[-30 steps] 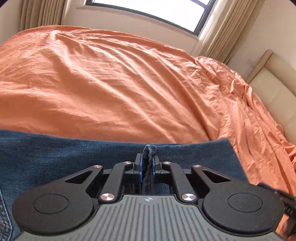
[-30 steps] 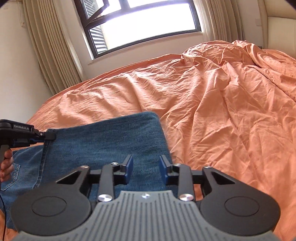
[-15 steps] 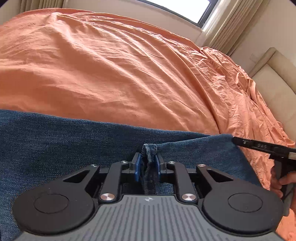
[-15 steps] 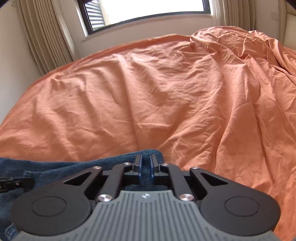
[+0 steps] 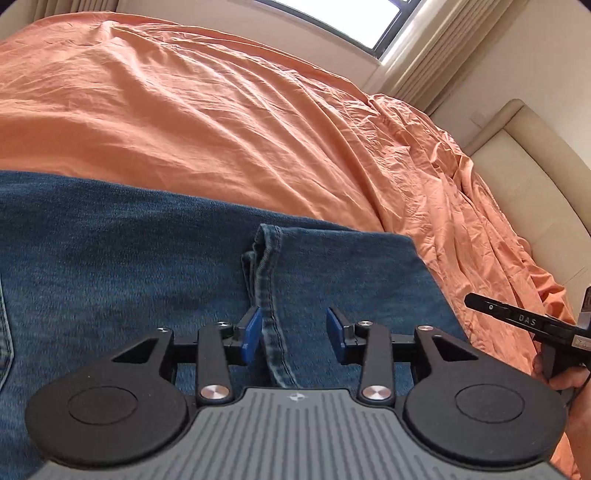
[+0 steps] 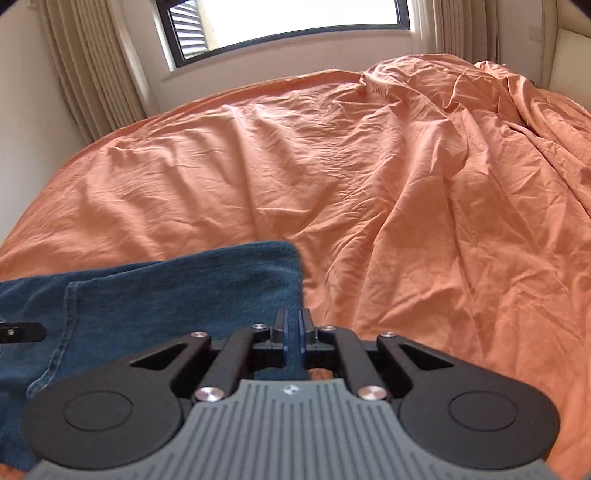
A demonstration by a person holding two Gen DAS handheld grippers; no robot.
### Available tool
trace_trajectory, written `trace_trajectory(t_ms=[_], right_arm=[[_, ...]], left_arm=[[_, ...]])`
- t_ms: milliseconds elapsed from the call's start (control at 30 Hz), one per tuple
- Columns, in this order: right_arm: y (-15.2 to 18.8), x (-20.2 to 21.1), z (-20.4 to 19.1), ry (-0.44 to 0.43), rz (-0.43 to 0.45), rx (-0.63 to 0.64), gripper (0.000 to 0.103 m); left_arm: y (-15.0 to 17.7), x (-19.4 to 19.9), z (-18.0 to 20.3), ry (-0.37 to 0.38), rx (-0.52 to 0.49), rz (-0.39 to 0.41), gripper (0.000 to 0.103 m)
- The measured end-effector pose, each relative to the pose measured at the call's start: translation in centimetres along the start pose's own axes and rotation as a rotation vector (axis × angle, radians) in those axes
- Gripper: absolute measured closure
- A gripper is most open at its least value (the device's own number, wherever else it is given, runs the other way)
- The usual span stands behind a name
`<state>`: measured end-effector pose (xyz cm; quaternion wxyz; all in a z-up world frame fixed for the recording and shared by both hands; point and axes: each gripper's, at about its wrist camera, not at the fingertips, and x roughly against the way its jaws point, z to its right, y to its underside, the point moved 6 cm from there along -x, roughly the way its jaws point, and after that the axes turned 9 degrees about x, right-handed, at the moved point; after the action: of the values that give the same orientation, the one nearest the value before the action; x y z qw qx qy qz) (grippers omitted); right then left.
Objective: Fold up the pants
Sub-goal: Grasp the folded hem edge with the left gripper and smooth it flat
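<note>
Blue denim pants [image 5: 129, 258] lie flat on the orange bedsheet [image 5: 184, 122], with a stitched hem [image 5: 267, 266] lying on top. My left gripper [image 5: 294, 330] is open just above the denim, and the hem runs loose between its blue pads [image 5: 252, 330]. In the right wrist view the pants [image 6: 184, 288] lie at the lower left. My right gripper [image 6: 293, 330] is shut at the pants' right edge; whether cloth sits between its pads is hidden. It also shows at the right edge of the left wrist view [image 5: 524, 321].
The orange sheet [image 6: 369, 184] covers the whole bed, crumpled towards the cream headboard [image 5: 524, 177]. A window [image 6: 288, 22] and beige curtains [image 6: 92, 74] stand behind the bed's far edge. A hand [image 5: 565, 376] holds the right gripper.
My left gripper has opened and let go of the denim hem, which now lies flat on the pants. My right gripper went from open to shut at the pants' right edge.
</note>
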<state>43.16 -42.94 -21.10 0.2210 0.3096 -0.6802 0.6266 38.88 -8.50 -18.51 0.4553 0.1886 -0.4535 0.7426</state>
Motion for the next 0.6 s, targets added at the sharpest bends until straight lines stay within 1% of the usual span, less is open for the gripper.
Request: trace_trajectory(t_ms=[67, 167, 200, 300, 367, 467, 533, 600], right_arm=[[1.7, 2.1, -1.1, -0.024, 0.025, -0.012, 0.101], [4.4, 3.4, -2.4, -0.013, 0.044, -0.005, 0.101], [5.3, 3.4, -2.6, -0.017, 0.040, -0.013, 0.101], [7.6, 2.5, -2.7, 0.048, 0.014, 0.009, 0.103], [8.9, 1.4, -2.2, 0.066, -0.026, 0.007, 0.103], [9.3, 0.7, -1.7, 0.056, -0.034, 0.014, 0.103], [9.6, 0.4, -1.6, 0.055, -0.033, 0.007, 0.103], [9.7, 0.3, -1.6, 0.058, -0.025, 0.007, 0.103]], left_arm=[[1.1, 0.6, 0.4, -0.004, -0.010, -0.001, 0.059], [2.4, 1.1, 0.9, -0.016, -0.020, -0.002, 0.059], [2.8, 1.2, 1.0, -0.018, -0.019, -0.006, 0.059], [3.6, 1.3, 1.4, -0.024, -0.013, -0.010, 0.059], [3.9, 1.2, 1.7, -0.025, -0.005, -0.012, 0.059], [4.3, 0.8, 2.0, -0.031, 0.001, -0.013, 0.057], [4.6, 0.3, 2.0, -0.049, 0.005, -0.021, 0.057], [5.1, -0.6, 1.7, -0.099, -0.007, -0.052, 0.057]])
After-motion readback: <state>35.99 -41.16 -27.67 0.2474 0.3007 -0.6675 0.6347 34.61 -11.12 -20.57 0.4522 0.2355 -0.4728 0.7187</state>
